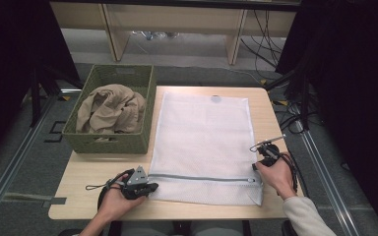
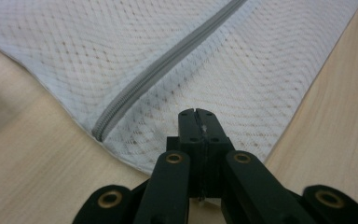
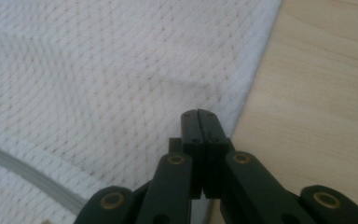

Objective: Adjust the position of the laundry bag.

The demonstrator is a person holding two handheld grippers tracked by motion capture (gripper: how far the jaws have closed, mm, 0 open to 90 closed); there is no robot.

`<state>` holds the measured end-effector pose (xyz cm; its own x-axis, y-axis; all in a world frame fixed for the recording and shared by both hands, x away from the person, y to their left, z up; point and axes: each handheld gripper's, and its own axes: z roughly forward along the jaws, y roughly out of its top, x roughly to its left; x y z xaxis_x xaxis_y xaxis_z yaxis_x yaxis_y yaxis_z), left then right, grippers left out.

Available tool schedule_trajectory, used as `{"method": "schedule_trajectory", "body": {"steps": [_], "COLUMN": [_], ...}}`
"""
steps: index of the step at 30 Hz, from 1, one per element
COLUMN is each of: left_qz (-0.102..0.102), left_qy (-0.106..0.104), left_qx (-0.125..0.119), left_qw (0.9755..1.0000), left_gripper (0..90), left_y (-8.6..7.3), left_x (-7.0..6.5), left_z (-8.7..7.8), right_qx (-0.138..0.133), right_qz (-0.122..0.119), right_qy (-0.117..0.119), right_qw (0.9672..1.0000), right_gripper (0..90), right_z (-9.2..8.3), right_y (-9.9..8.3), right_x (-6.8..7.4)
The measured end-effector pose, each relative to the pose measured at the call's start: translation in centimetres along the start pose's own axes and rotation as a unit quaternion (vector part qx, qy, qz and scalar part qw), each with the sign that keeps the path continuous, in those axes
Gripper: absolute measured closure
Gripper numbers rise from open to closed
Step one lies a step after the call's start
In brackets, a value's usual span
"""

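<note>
A white mesh laundry bag (image 1: 204, 142) lies flat on the wooden table (image 1: 98, 169), its grey zipper (image 1: 202, 177) running across near the front. My left gripper (image 1: 152, 187) rests at the bag's near left corner. In the left gripper view, the left gripper (image 2: 198, 113) has its jaws pressed together over the mesh, just past the zipper's end (image 2: 100, 133). My right gripper (image 1: 262, 157) sits at the bag's right edge, near the zipper's other end. In the right gripper view, the right gripper (image 3: 199, 113) is shut over the bag's hem (image 3: 247, 79). I cannot tell whether either pinches fabric.
A green woven basket (image 1: 103, 142) stands at the table's back left and holds a crumpled beige garment (image 1: 110, 108). Bare wood runs along the front edge and to the right of the bag. Cables lie on the floor at the right (image 1: 295, 118).
</note>
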<state>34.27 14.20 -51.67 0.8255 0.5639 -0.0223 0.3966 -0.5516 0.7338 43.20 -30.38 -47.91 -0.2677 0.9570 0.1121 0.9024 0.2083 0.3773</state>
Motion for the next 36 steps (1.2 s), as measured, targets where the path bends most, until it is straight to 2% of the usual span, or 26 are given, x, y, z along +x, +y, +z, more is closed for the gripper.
{"method": "schedule_trajectory", "body": {"steps": [2,4,5,7,8,10,11,13,15,16,17,18,19,20,24,26,27,28,29,30,31,32,33,34,35,36], "left_qz": [-0.009,0.000,-0.012,-0.012,-0.015,-0.010,-0.017,-0.015,-0.015,-0.021,-0.023,-0.012,-0.012,-0.022,-0.024,-0.035,-0.040,-0.040,-0.060,-0.051,-0.051,-0.066,-0.065,-0.076,-0.066,-0.066], "left_qy": [-0.002,-0.002,-0.003,-0.002,-0.005,-0.002,-0.002,0.000,0.003,0.004,0.007,0.007,0.007,0.008,0.013,0.014,0.007,0.007,0.015,0.016,0.016,0.018,0.025,0.034,0.041,0.041], "left_qx": [-0.002,-0.002,0.000,-0.002,0.000,0.002,0.001,0.002,0.001,0.000,0.000,0.001,0.001,0.002,0.000,-0.014,-0.023,-0.023,-0.042,-0.044,-0.044,-0.055,-0.066,-0.081,-0.075,-0.075], "left_qw": [1.0000,1.0000,0.9999,0.9999,0.9999,0.9999,0.9999,0.9999,0.9999,0.9998,0.9997,0.9999,0.9999,0.9997,0.9996,0.9992,0.9989,0.9989,0.9972,0.9976,0.9976,0.9961,0.9954,0.9932,0.9942,0.9942], "left_gripper": [89.5,89.6,89.6,89.6,89.5,89.6,89.5,89.5,89.4,89.4,89.4,89.3,89.3,89.1,86.3,79.4,76.5,72.8,68.5,64.8,61.8,61.8,58.4,52.6,51.2,49.0], "left_y": [-0.1,0.0,-0.1,-0.2,-0.2,-0.2,-0.3,-0.2,-0.2,-0.3,-0.3,-0.2,-0.2,-0.3,-0.4,-0.5,-0.5,-0.5,-0.5,-0.4,-0.4,-0.5,-0.4,-0.4,-0.4,-0.4], "left_x": [-0.1,-0.1,-0.2,-0.4,-0.5,-0.7,-0.9,-0.8,-0.6,-0.5,-0.3,-0.1,-0.1,-0.1,0.0,0.2,0.4,0.4,0.1,0.3,0.3,0.1,0.1,0.1,0.3,0.3], "left_z": [0.0,-0.1,-0.1,-0.2,-0.2,-0.3,-0.3,-0.3,-0.3,-0.3,-0.3,-0.4,-0.4,-0.4,-0.6,-0.8,-1.0,-1.0,-0.9,-1.0,-1.0,-0.9,-0.8,-0.8,-1.0,-1.0], "right_qx": [0.002,-0.003,0.002,0.001,0.005,-0.003,-0.005,-0.011,-0.007,-0.001,-0.006,-0.003,-0.005,-0.007,-0.012,-0.037,-0.035,-0.035,-0.037,-0.037,-0.037,-0.039,-0.038,-0.031,-0.037,-0.033], "right_qz": [0.002,-0.008,0.001,-0.003,0.009,0.001,-0.007,-0.008,-0.016,-0.001,-0.006,0.000,-0.004,-0.002,0.008,0.005,0.019,0.019,0.029,0.032,0.032,0.047,0.033,0.053,0.047,0.057], "right_qy": [-0.001,0.003,-0.001,-0.002,-0.003,-0.003,-0.006,-0.002,-0.001,-0.012,-0.004,-0.001,0.001,0.000,0.001,0.006,0.004,0.004,0.008,0.007,0.007,-0.003,0.003,0.004,0.005,0.002], "right_qw": [1.0000,1.0000,1.0000,1.0000,0.9999,1.0000,0.9999,0.9999,0.9998,0.9999,1.0000,1.0000,1.0000,1.0000,0.9999,0.9993,0.9992,0.9992,0.9989,0.9988,0.9988,0.9981,0.9987,0.9981,0.9982,0.9978], "right_gripper": [90.0,90.0,90.0,90.0,90.0,90.0,90.0,90.0,90.0,90.0,90.0,90.0,90.0,90.0,86.1,82.5,81.0,81.0,77.7,76.5,76.5,76.0,75.3,74.7,74.6,74.5], "right_z": [0.1,0.4,0.4,0.5,0.7,0.7,0.8,1.0,1.0,1.1,1.0,1.0,1.0,1.1,0.7,-0.8,-1.1,-1.1,-1.9,-2.1,-2.1,-2.2,-2.2,-2.3,-2.3,-2.3], "right_y": [0.2,0.7,0.9,1.1,1.5,1.5,1.7,2.0,2.1,2.2,2.2,2.2,2.2,2.2,1.9,1.6,1.6,1.6,1.2,1.0,1.0,0.9,0.8,0.8,0.7,0.7], "right_x": [-0.1,-0.3,-0.1,-0.2,0.0,0.0,-0.1,0.0,-0.1,0.2,0.1,0.1,0.0,0.1,0.2,0.0,0.1,0.1,-0.3,-0.6,-0.6,-0.5,-1.0,-1.1,-1.2,-1.1]}}
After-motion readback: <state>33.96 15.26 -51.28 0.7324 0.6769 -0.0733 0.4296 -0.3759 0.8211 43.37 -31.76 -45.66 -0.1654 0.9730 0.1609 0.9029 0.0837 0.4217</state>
